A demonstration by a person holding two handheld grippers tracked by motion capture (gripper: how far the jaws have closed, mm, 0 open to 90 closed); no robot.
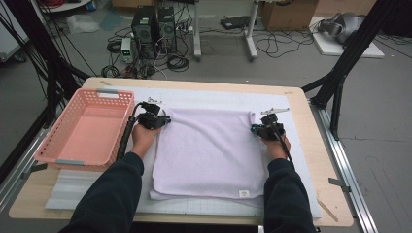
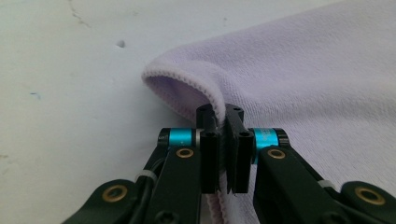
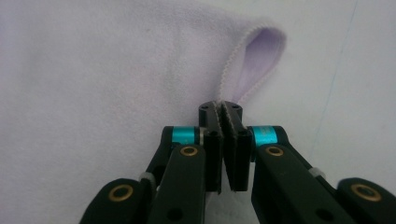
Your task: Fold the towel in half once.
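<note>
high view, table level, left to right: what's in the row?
Pink basket → left hand-held gripper, shut on the lavender towel's far left corner → lavender towel → right hand-held gripper, shut on its far right corner → bare wooden table edge.
</note>
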